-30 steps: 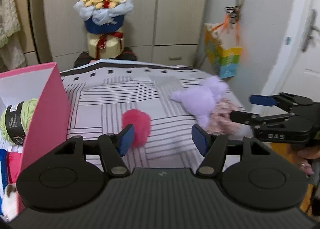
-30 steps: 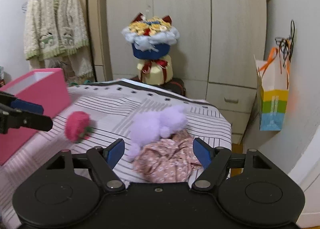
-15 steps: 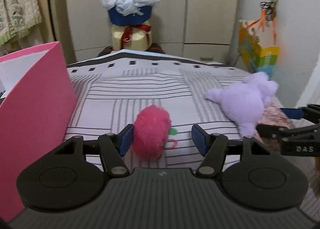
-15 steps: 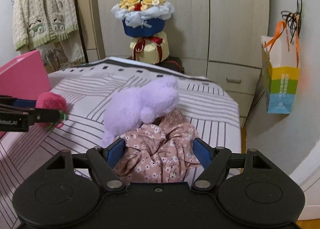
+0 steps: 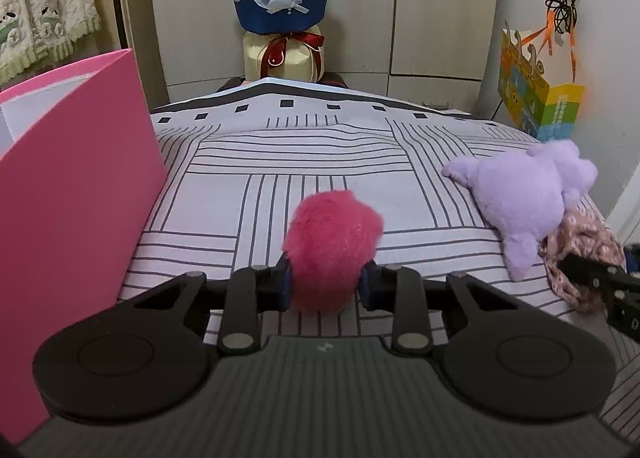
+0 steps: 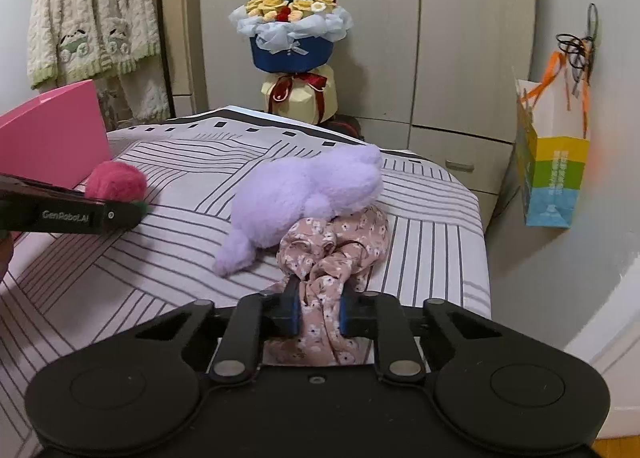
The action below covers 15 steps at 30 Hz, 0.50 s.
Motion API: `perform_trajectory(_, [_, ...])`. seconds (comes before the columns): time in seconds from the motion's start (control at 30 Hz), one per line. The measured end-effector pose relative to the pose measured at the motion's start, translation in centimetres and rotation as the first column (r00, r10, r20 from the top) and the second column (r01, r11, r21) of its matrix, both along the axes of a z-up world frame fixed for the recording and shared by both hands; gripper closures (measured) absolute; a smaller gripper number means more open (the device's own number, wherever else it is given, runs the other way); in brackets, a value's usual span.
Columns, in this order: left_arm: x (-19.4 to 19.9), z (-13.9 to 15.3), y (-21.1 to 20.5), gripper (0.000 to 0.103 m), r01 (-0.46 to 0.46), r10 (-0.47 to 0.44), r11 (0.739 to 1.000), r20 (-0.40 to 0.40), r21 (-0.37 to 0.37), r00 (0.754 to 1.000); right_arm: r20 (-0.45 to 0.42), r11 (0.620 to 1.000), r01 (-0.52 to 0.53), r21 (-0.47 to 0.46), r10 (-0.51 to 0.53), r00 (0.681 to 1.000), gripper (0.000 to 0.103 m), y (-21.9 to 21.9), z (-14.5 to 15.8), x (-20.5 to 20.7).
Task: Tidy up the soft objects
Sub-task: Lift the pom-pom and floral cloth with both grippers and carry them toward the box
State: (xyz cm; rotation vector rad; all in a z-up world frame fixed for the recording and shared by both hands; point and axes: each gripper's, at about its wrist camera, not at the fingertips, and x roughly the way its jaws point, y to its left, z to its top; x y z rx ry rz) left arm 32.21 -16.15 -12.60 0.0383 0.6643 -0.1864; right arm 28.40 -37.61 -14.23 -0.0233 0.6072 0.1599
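A fluffy pink pompom [image 5: 332, 242] lies on the striped bedspread [image 5: 320, 161], and my left gripper [image 5: 325, 286] is shut on its near side. From the right wrist the same pink pompom [image 6: 116, 181] shows at the left with the left gripper [image 6: 120, 211] on it. A floral pink cloth [image 6: 336, 254] is bunched near the bed's right edge; my right gripper [image 6: 319, 308] is shut on a fold of it. A purple plush toy [image 6: 304, 193] rests partly on that cloth. In the left wrist view the purple plush [image 5: 528, 193] lies at the right beside the cloth [image 5: 580, 254].
A pink box [image 5: 72, 185] stands open at the left on the bed. Behind the bed a flower bouquet [image 6: 292, 33] stands before cupboard doors. A coloured paper bag [image 6: 552, 169] hangs on the right wall. A knitted cardigan [image 6: 92, 17] hangs at the back left.
Both grippers moved down and forward onto the bed. The left jaws closed on the pink pompom and the right jaws closed on the floral cloth.
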Motion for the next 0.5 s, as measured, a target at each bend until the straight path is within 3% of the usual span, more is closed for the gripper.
perform_trajectory(0.2, [-1.5,0.5,0.4,0.074,0.022,-0.022,0.999,0.001,-0.023,1.0,-0.004,0.997,0.027,0.068,-0.027,1.0,0.084,0.4,0.8,-2.2])
perform_trajectory(0.5, [-4.7,1.8,1.4,0.074,0.101,-0.102,0.991,-0.006,-0.09,0.995,0.06,0.999,-0.001,0.049,-0.002,0.998,0.084,2.3,3.2,-5.8])
